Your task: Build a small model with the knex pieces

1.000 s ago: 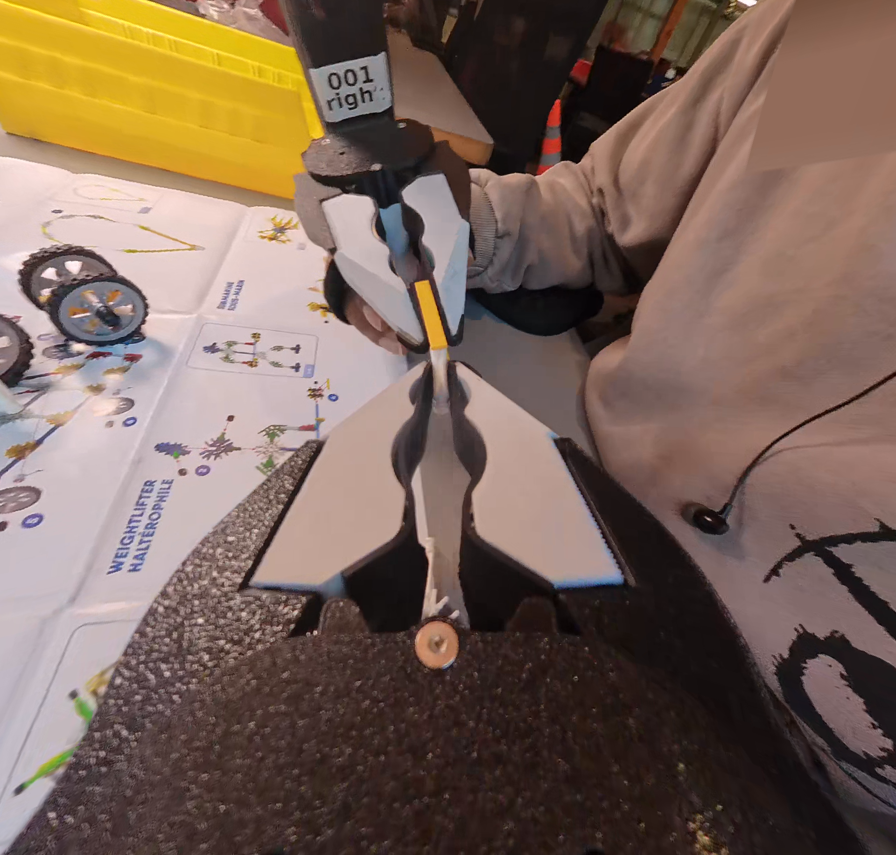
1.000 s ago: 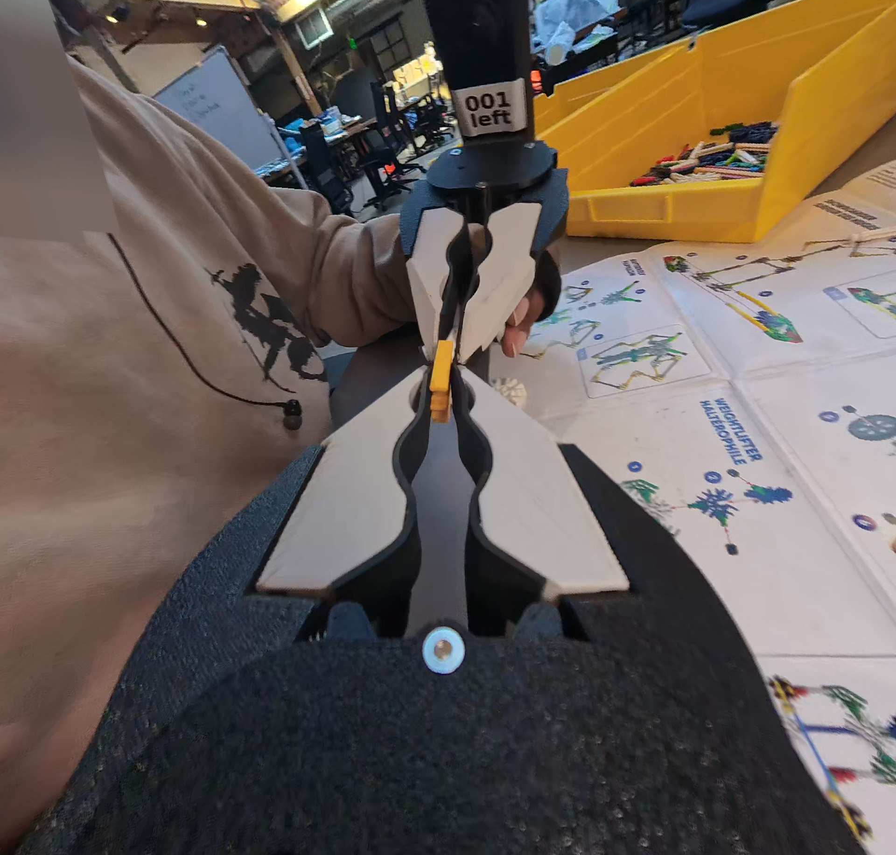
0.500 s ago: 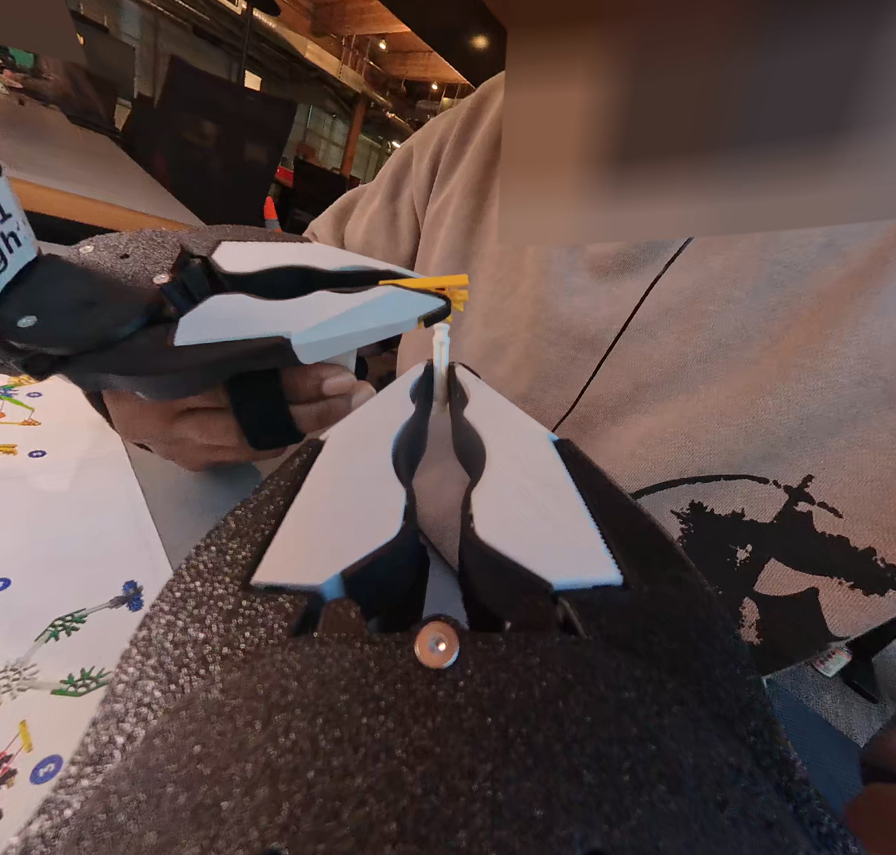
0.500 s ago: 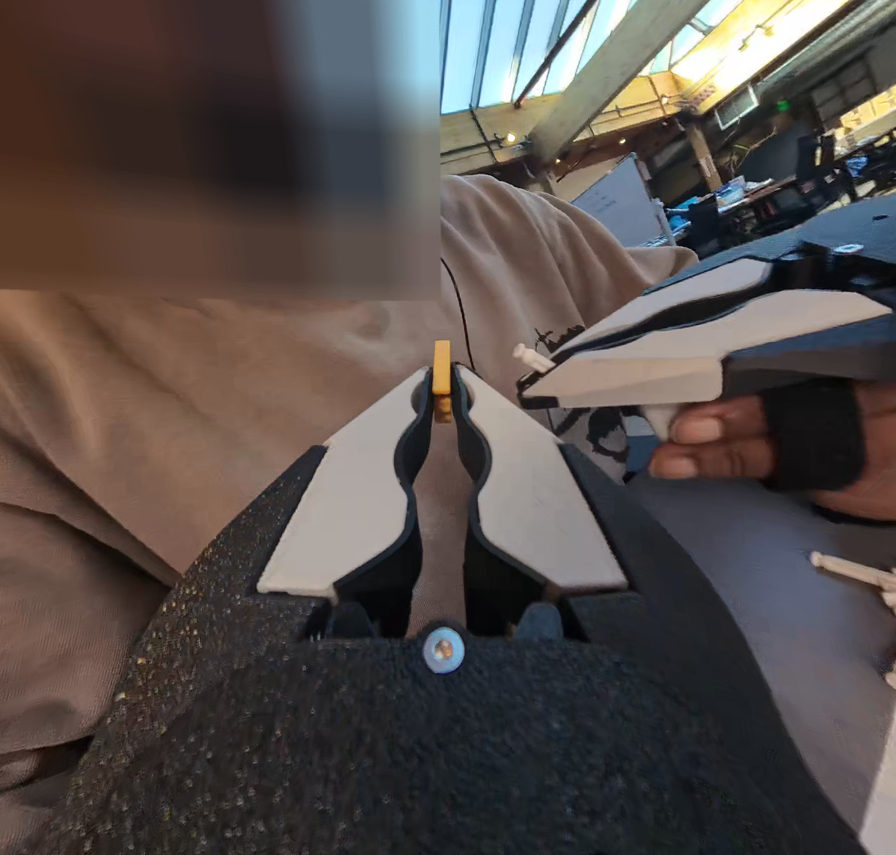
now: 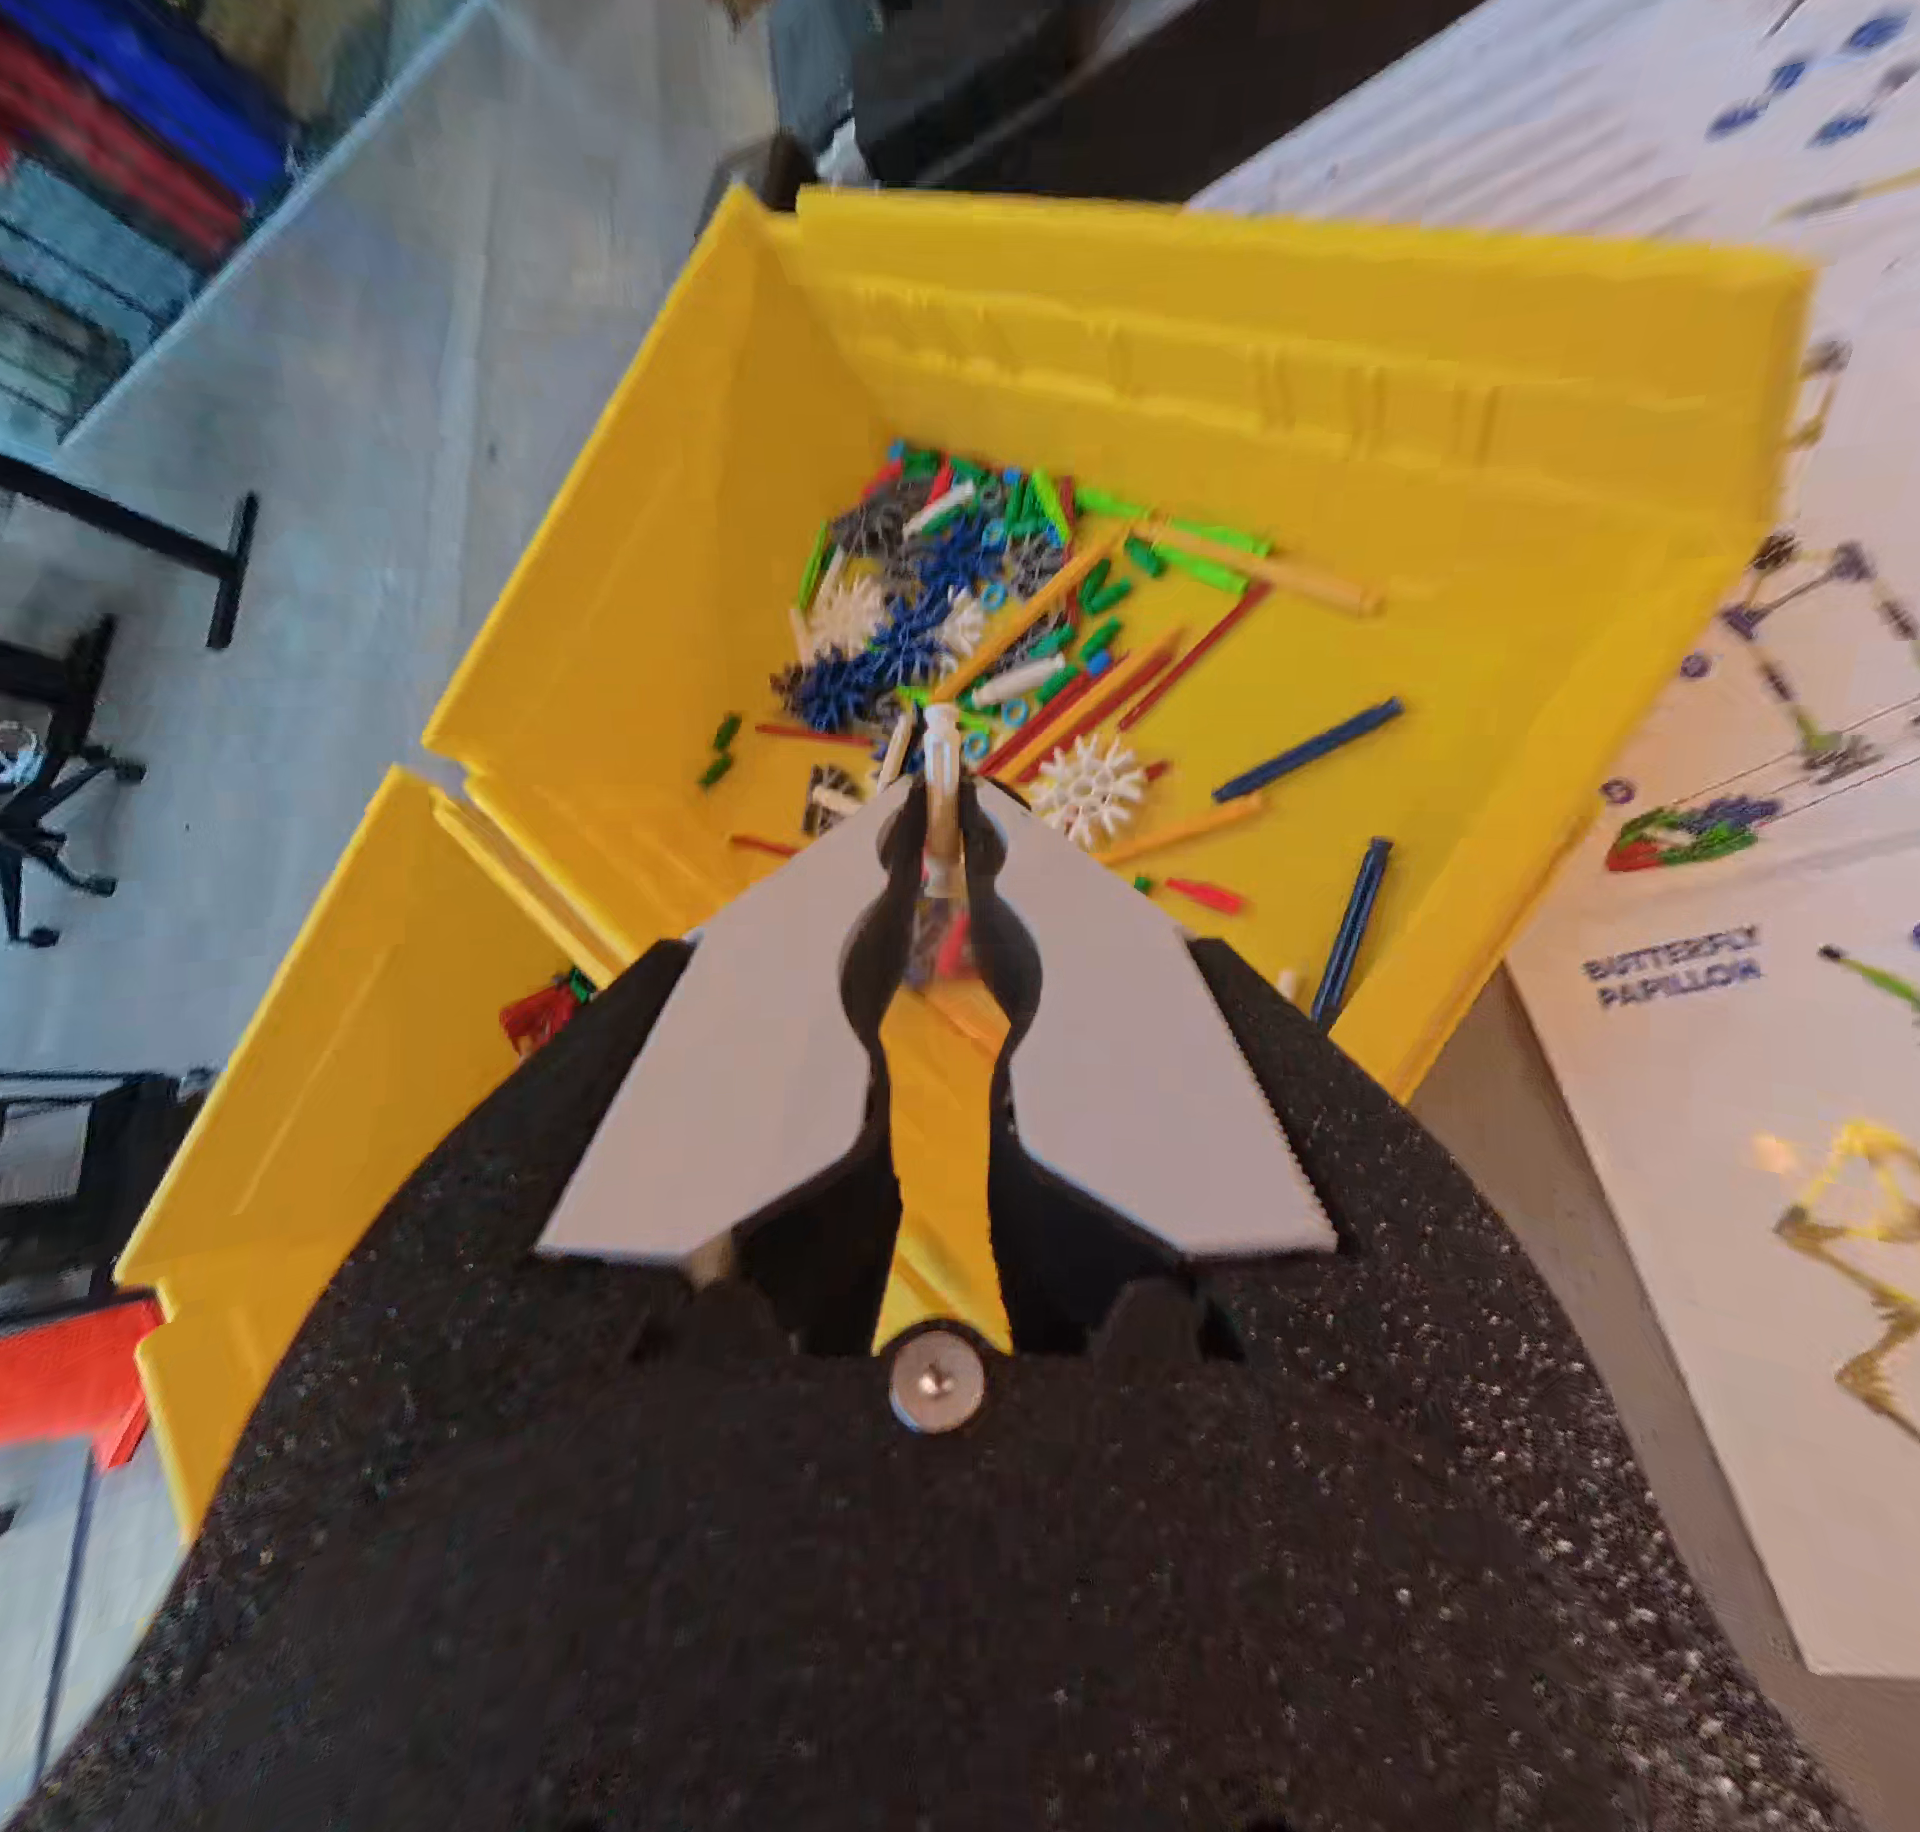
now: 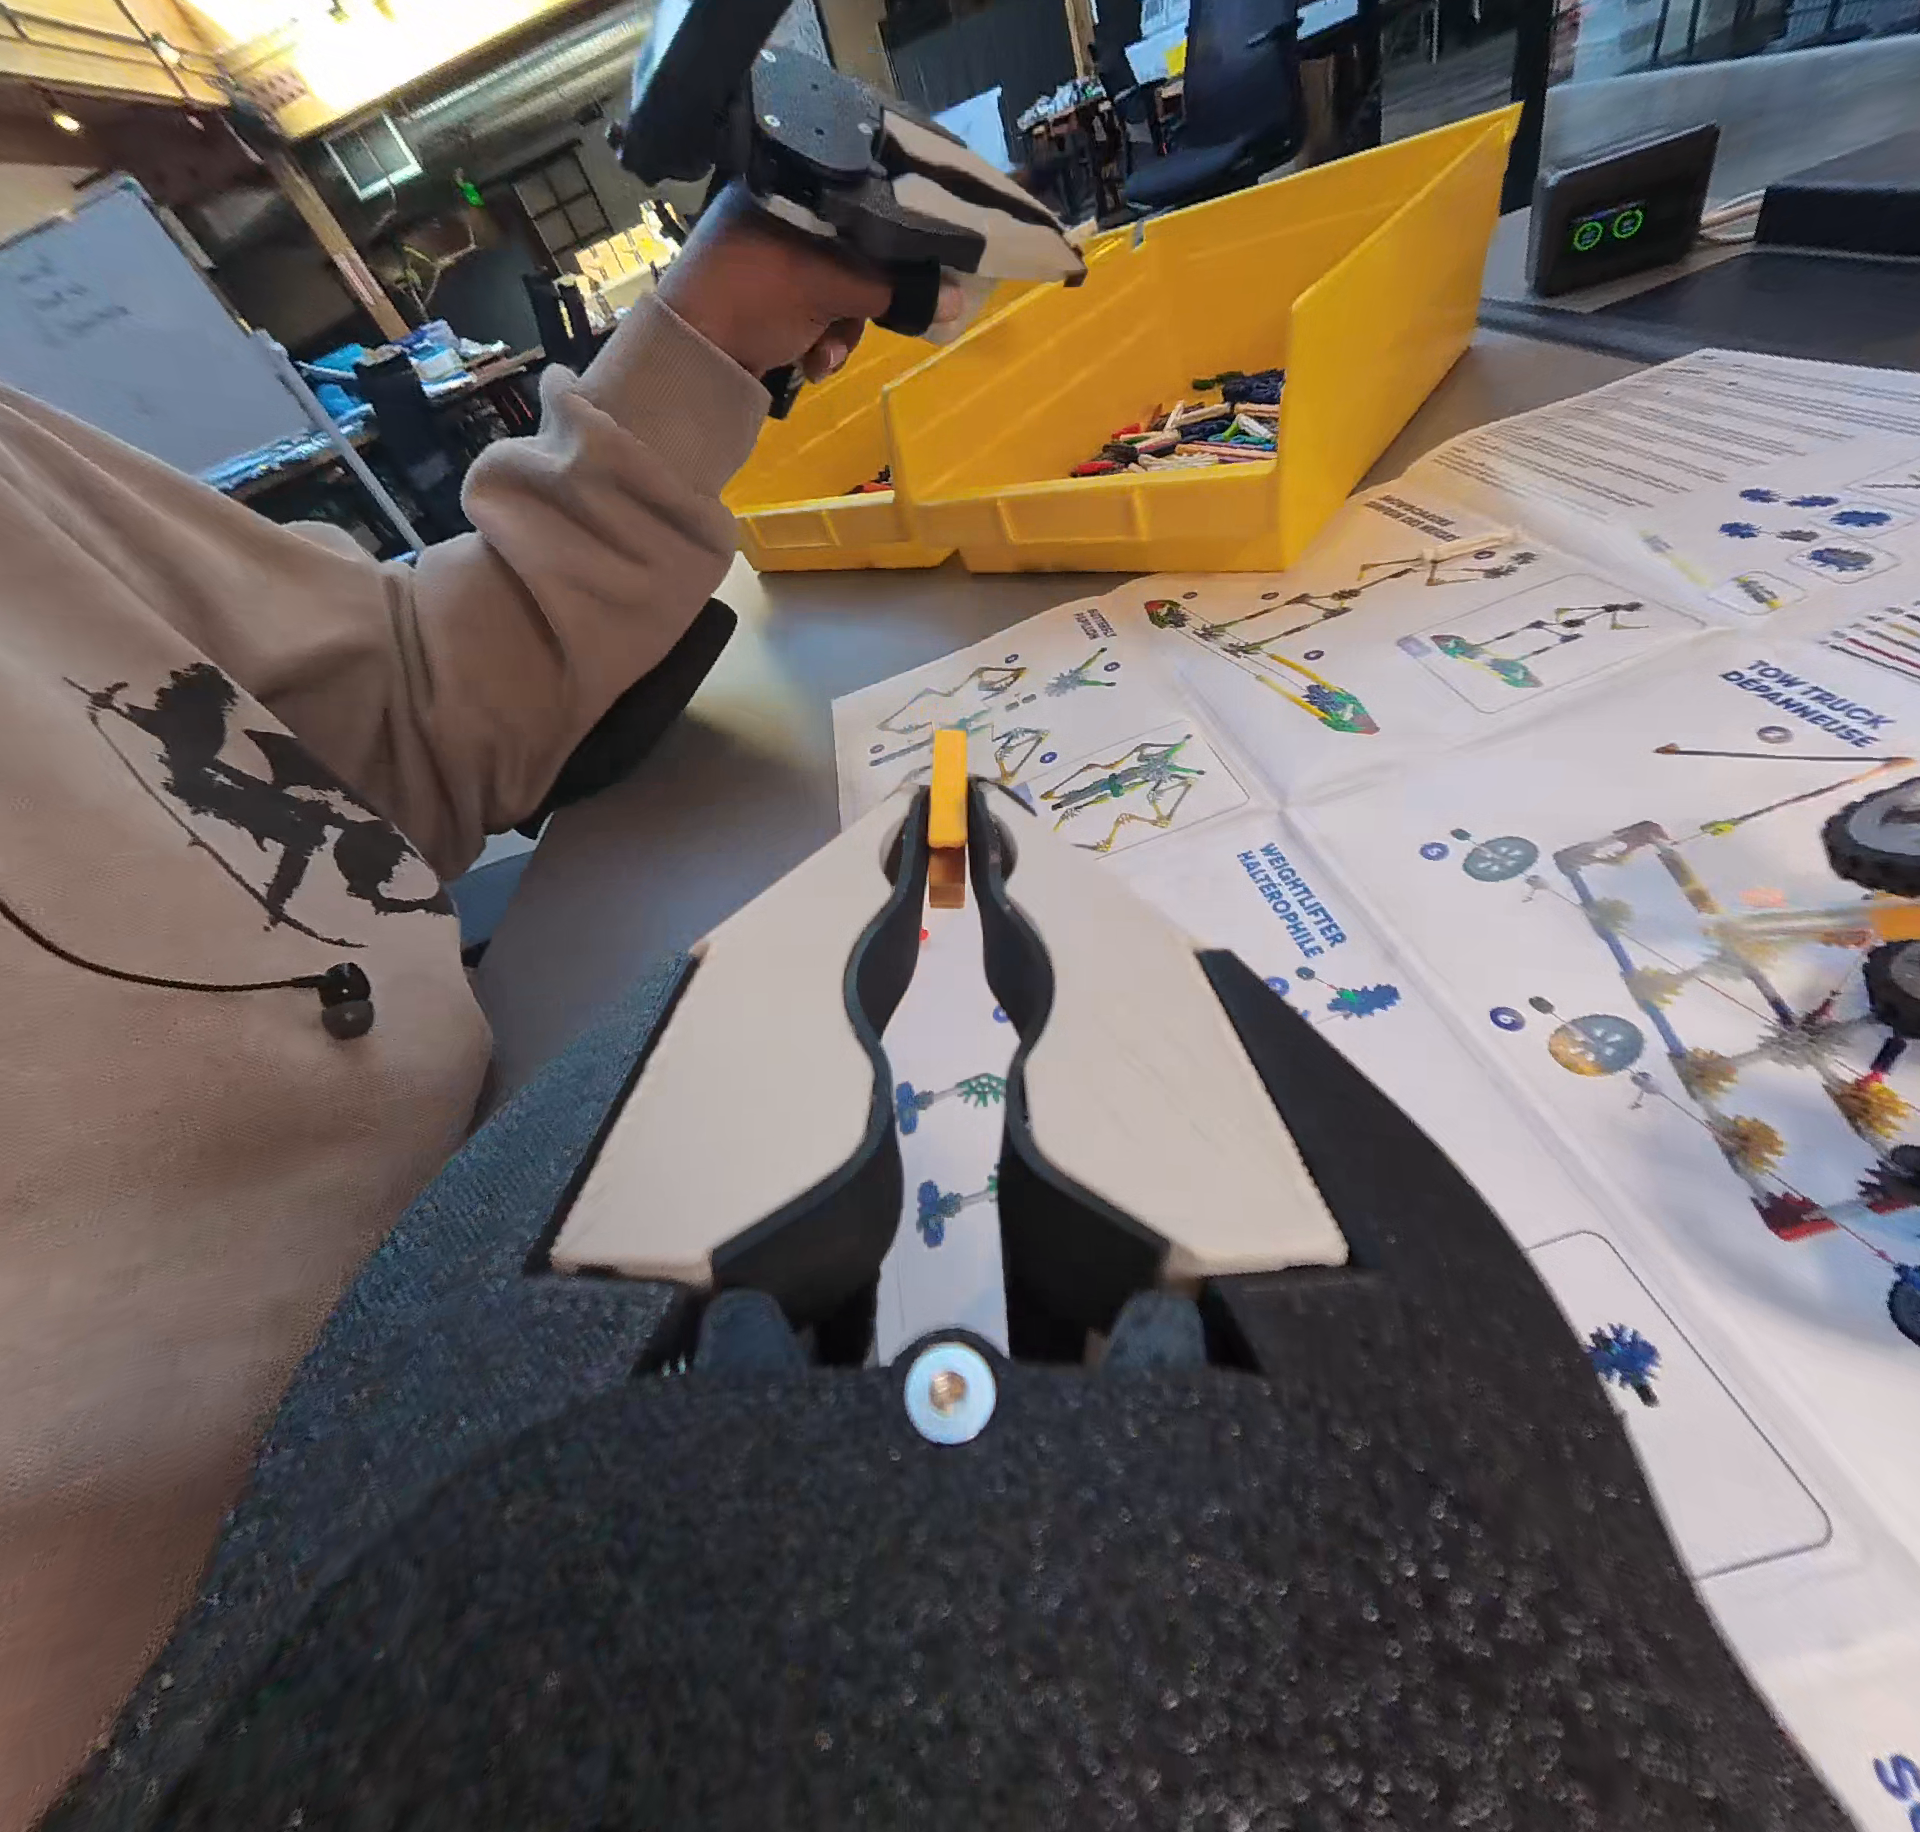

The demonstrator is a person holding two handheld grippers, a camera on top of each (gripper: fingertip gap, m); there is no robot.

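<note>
Grey tabletop [image 6: 665, 847] bears yellow bin [image 5: 644, 577]; left claw [image 5: 940, 806] pinches white rod [image 5: 940, 743], right claw [image 6: 948, 806] orange piece [image 6: 948, 795].

Looks like a big open workshop. Exposed ceiling beams [image 6: 312, 213], a whiteboard [image 6: 114, 328], office chairs [image 6: 1226, 68], cluttered worktables [image 6: 416, 380] behind.

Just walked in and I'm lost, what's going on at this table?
A person holds two grippers. The left gripper, jaws shut on a white rod, hangs over a yellow bin of mixed building pieces. The right gripper, jaws shut on a yellow piece, is above the instruction sheet on the table, near a partly built wheeled model.
</note>
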